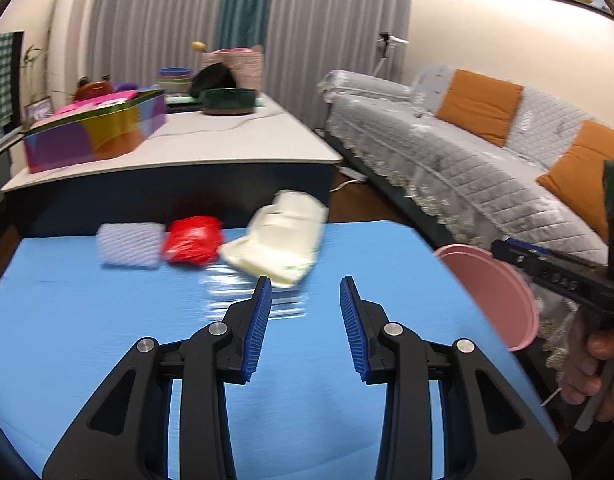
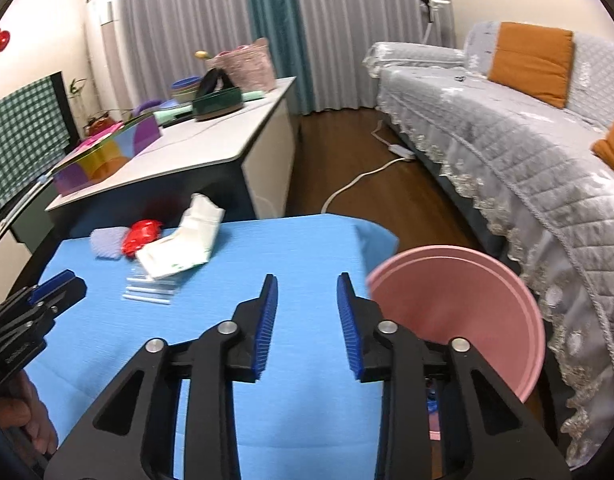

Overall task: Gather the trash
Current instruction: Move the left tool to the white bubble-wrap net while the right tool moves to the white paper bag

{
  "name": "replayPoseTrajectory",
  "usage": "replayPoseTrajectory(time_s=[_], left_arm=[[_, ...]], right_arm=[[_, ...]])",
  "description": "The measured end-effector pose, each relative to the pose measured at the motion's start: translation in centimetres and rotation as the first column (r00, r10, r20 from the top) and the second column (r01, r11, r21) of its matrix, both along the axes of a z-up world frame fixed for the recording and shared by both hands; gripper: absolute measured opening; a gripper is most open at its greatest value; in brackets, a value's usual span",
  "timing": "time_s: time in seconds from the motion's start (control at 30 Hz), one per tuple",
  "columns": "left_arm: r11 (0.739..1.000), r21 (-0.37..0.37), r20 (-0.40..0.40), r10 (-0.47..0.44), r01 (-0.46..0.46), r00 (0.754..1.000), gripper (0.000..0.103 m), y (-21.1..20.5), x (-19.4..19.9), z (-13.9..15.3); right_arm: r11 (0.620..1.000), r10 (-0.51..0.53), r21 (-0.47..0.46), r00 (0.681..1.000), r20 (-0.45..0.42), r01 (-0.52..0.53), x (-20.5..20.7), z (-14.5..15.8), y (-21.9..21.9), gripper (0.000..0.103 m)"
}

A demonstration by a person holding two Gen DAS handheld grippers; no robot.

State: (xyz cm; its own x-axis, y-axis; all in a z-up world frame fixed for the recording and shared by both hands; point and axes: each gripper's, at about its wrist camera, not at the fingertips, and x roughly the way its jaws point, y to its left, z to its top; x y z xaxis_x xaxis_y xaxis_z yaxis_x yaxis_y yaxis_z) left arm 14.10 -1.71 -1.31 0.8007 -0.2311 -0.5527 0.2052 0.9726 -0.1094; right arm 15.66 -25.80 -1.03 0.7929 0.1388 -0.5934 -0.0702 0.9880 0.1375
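Both tongs, left tongs [image 1: 305, 282] and right tongs [image 2: 307, 280], parted and empty over blue table [image 2: 291, 248]; trash pile [image 2: 175, 248] at far edge, pink bin [image 2: 459, 304] beside.

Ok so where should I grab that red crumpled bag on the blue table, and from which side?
Grip the red bag across its raised, crinkled top, coming from above and the near side with the left gripper, which looks closest and whose jaws stand open and empty. A lilac pad and a cream bag crowd its two flanks, so a sideways approach would likely nudge them.
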Motion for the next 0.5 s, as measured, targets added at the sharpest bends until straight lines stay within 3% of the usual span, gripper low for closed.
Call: replayPoseTrajectory(time_s=[0.3, 0.5], left_arm=[[0.995, 0.001, -0.059, 0.103, -0.103, 0.993, 0.035, 3.8, 2.5, -2.5], [0.971, -0.002, -0.087, 0.237, -0.238, 0.968, 0.035, 7.5, 5.1, -3.6]], right_arm=[[0.997, 0.081, -0.007, 0.997, -0.021, -0.081, 2.6, -1.4, 4.4, 0.028], [0.995, 0.099, 0.033, 0.995, -0.015, -0.099, 4.4, -1.8, 5.3, 0.028]])
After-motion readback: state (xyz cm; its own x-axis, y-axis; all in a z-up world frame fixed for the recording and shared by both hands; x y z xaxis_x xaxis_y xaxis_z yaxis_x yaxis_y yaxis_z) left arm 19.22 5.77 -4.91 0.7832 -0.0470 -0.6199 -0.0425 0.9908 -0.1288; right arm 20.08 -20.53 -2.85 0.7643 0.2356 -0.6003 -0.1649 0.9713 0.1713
